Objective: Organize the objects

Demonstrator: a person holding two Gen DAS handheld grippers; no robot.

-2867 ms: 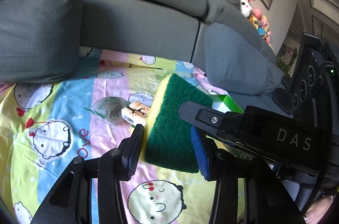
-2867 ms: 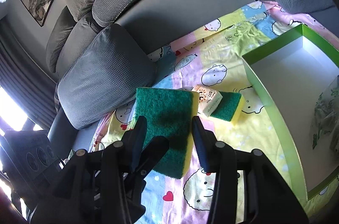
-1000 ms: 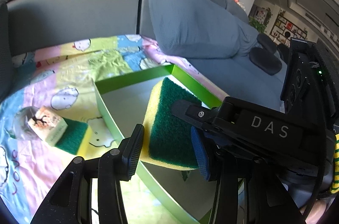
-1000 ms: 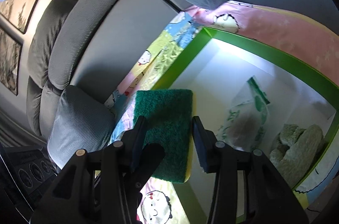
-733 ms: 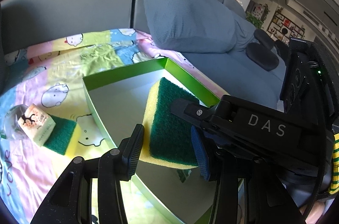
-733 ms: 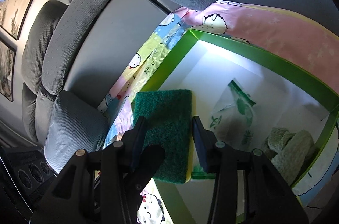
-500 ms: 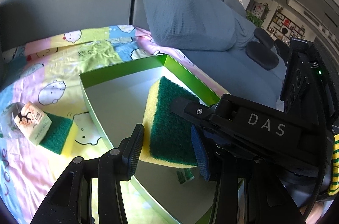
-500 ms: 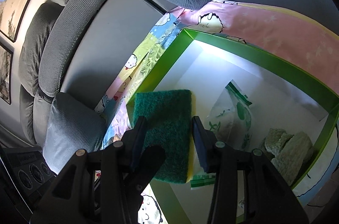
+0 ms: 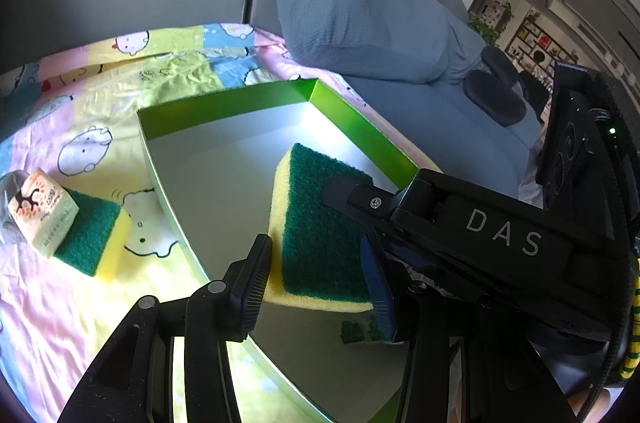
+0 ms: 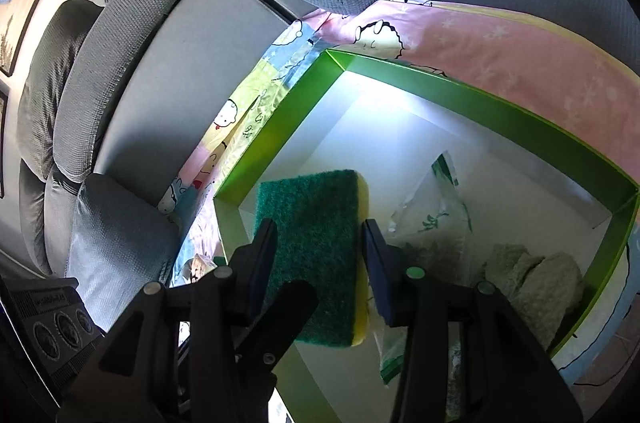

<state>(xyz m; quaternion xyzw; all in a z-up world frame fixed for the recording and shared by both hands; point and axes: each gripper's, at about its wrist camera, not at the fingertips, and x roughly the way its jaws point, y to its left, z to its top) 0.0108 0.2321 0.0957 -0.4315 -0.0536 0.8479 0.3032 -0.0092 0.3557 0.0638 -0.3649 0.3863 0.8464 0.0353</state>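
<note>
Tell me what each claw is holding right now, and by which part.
Both claws grip one sponge over the green box: the left claw pinches its long side edges near one end; the right claw does likewise.

Legible markings:

1. "D A S", white capital letters on the black body of the right hand-held gripper [image 9: 352,195], seen in the left wrist view where it crosses the frame.
2. Small carton [image 9: 42,213], cream with orange and black print, lying on a green-and-yellow sponge [image 9: 90,237]: several lines of lettering on its top and side, too small and blurred to read.
3. Clear bag [image 10: 432,207] with green print inside the green box [image 10: 480,95]: characters present, not legible.
</note>
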